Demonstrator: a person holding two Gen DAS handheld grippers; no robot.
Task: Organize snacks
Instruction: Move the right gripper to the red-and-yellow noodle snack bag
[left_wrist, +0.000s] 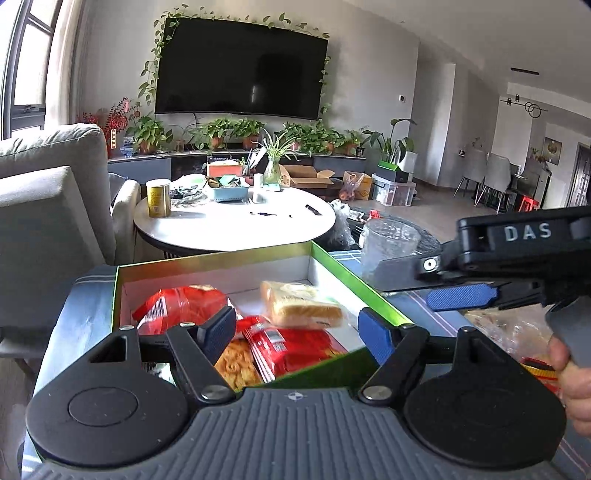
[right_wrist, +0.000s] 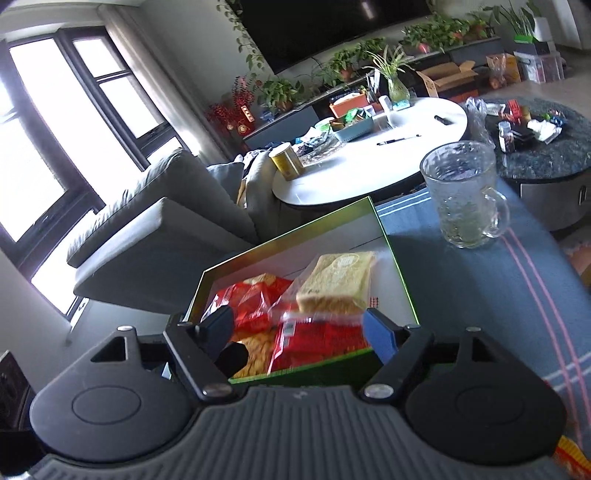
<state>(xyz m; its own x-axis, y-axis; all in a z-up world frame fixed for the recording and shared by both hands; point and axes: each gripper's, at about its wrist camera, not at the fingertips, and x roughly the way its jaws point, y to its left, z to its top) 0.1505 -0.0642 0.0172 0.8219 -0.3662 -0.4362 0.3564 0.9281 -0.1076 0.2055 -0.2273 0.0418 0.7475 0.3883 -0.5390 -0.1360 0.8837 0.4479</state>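
The box (left_wrist: 325, 258) sat at lower centre, holding red packets (left_wrist: 295, 347) and wrapped bread (left_wrist: 301, 304), presumably to keep the snacks together. The left gripper (left_wrist: 299, 328) and right gripper (right_wrist: 299, 332) hovered over it, fingers wide apart, gripping nothing. A glass mug (right_wrist: 461, 192) stood clear at upper right.

— What's in my green-rimmed box (left_wrist: 334, 267) at lower centre?
— I see a wrapped bread slice (left_wrist: 301, 304) lying flat upper right, red snack packets (left_wrist: 291, 345) below it, another red bag (left_wrist: 177, 304) at left.
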